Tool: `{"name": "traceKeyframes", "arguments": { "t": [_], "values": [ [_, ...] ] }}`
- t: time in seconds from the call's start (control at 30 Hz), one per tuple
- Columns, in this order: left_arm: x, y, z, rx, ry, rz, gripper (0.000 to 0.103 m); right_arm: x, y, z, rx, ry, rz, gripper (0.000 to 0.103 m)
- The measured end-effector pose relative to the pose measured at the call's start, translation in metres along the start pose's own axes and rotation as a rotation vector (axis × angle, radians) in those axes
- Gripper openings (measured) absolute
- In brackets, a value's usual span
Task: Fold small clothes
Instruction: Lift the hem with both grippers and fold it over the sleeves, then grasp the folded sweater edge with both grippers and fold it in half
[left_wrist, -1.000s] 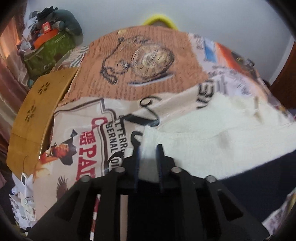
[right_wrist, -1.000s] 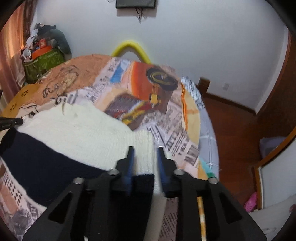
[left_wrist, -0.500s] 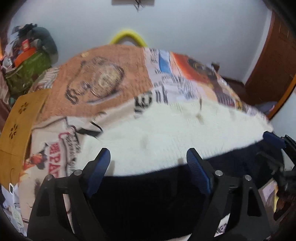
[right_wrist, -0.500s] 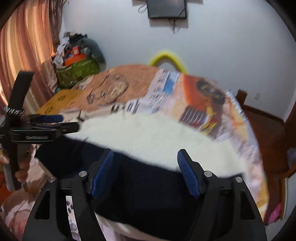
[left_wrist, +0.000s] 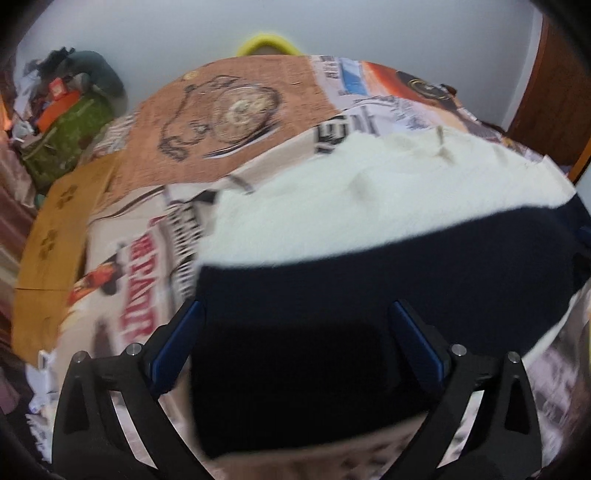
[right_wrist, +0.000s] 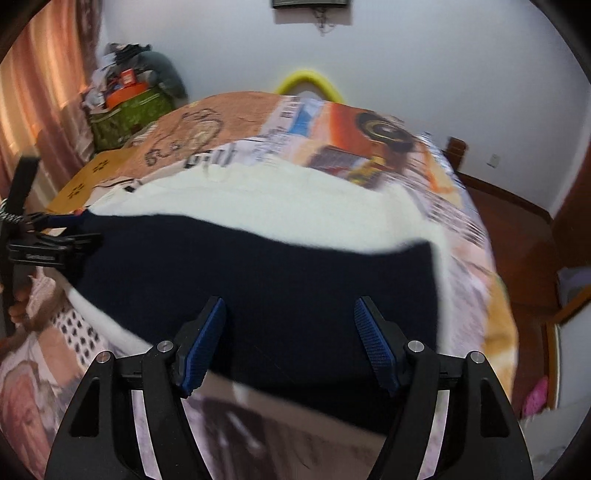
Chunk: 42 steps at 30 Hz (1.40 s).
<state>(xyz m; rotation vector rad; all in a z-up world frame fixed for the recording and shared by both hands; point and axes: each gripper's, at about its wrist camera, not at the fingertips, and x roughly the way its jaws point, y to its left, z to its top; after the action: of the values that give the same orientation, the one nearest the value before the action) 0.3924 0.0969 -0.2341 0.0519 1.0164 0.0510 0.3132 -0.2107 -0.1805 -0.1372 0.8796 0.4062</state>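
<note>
A cream knit garment (left_wrist: 369, 199) with a wide navy band (left_wrist: 369, 280) lies spread flat on the printed cover (left_wrist: 229, 110). The navy band is nearest to me. My left gripper (left_wrist: 295, 306) hovers over the band's left part; its jaws are opening wide and nothing is pinched between them. In the right wrist view the same garment (right_wrist: 277, 199) shows with its navy band (right_wrist: 258, 266) under my right gripper (right_wrist: 290, 301), which stands open above the cloth. The left gripper (right_wrist: 55, 240) appears at the band's far left corner, held by a hand.
A green bag (left_wrist: 70, 136) piled with clutter stands at the back left, beside a yellow-brown board (left_wrist: 55, 236). A yellow hoop (left_wrist: 267, 42) rises behind the cover. Wooden floor (right_wrist: 517, 229) and a wooden door (left_wrist: 546, 92) lie to the right.
Both grippers were shut on the garment's near edge and have let it go and opened wide. They drew back, and the garment now lies flat with more of the navy band showing.
</note>
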Motion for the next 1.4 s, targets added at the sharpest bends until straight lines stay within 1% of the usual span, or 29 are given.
{"name": "traceKeyframes", "arguments": {
  "t": [0.07, 0.13, 0.27, 0.37, 0.43, 0.53, 0.57, 0.63, 0.7, 0.73, 0.83, 0.93, 0.97, 1.0, 1.03, 1.13, 1.17, 1.23, 1.27, 1.37, 1.4],
  "values": [
    [-0.006, 0.009, -0.011, 0.012, 0.006, 0.055, 0.101, -0.01, -0.01, -0.009, 0.017, 0.0, 0.009, 0.068],
    [-0.012, 0.021, -0.021, -0.004, 0.01, 0.071, 0.101, -0.019, -0.014, -0.015, 0.02, 0.007, 0.003, 0.068],
    [-0.027, 0.052, -0.04, -0.098, 0.022, 0.073, 0.101, -0.031, -0.015, -0.022, 0.003, 0.022, -0.016, 0.068],
    [-0.04, 0.073, -0.053, -0.192, 0.034, 0.066, 0.101, -0.038, -0.009, -0.02, -0.025, 0.025, -0.082, 0.069],
    [-0.047, 0.082, -0.06, -0.255, 0.048, 0.045, 0.101, -0.043, -0.006, -0.017, -0.033, 0.014, -0.088, 0.069],
    [-0.058, 0.086, -0.071, -0.325, 0.056, -0.025, 0.101, -0.053, 0.002, -0.01, -0.037, -0.025, -0.071, 0.069],
    [-0.06, 0.084, -0.075, -0.341, 0.06, -0.055, 0.101, -0.055, 0.007, -0.006, -0.043, -0.041, -0.063, 0.071],
    [-0.059, 0.076, -0.079, -0.371, 0.08, -0.139, 0.101, -0.056, 0.015, -0.001, -0.051, -0.067, -0.051, 0.075],
    [-0.054, 0.066, -0.079, -0.389, 0.105, -0.214, 0.101, -0.053, 0.026, 0.006, -0.061, -0.084, -0.038, 0.076],
    [-0.05, 0.06, -0.079, -0.4, 0.12, -0.256, 0.101, -0.05, 0.032, 0.009, -0.068, -0.083, -0.027, 0.076],
    [-0.039, 0.045, -0.076, -0.431, 0.156, -0.345, 0.101, -0.034, 0.053, 0.017, -0.126, -0.063, 0.019, 0.076],
    [-0.025, 0.035, -0.075, -0.478, 0.202, -0.433, 0.101, -0.013, 0.072, 0.021, -0.201, -0.025, 0.015, 0.076],
    [-0.021, 0.032, -0.075, -0.5, 0.214, -0.488, 0.101, -0.006, 0.076, 0.021, -0.219, -0.013, 0.013, 0.076],
    [-0.017, 0.031, -0.075, -0.516, 0.216, -0.511, 0.101, 0.004, 0.081, 0.021, -0.232, 0.003, 0.014, 0.076],
    [-0.016, 0.03, -0.073, -0.524, 0.207, -0.512, 0.101, 0.01, 0.082, 0.021, -0.234, 0.014, 0.019, 0.076],
    [-0.007, 0.031, -0.068, -0.563, 0.189, -0.545, 0.101, 0.028, 0.085, 0.016, -0.214, 0.066, 0.043, 0.076],
    [-0.003, 0.033, -0.065, -0.587, 0.181, -0.551, 0.101, 0.034, 0.085, 0.014, -0.206, 0.079, 0.046, 0.078],
    [0.004, 0.04, -0.059, -0.63, 0.156, -0.553, 0.101, 0.038, 0.085, 0.011, -0.2, 0.076, 0.051, 0.08],
    [0.009, 0.044, -0.054, -0.645, 0.141, -0.539, 0.101, 0.037, 0.085, 0.011, -0.195, 0.072, 0.056, 0.081],
    [0.018, 0.049, -0.038, -0.654, 0.094, -0.446, 0.099, 0.036, 0.083, 0.012, -0.182, 0.075, 0.076, 0.081],
    [0.02, 0.049, -0.033, -0.657, 0.085, -0.413, 0.091, 0.035, 0.083, 0.012, -0.18, 0.076, 0.081, 0.081]
  ]
}}
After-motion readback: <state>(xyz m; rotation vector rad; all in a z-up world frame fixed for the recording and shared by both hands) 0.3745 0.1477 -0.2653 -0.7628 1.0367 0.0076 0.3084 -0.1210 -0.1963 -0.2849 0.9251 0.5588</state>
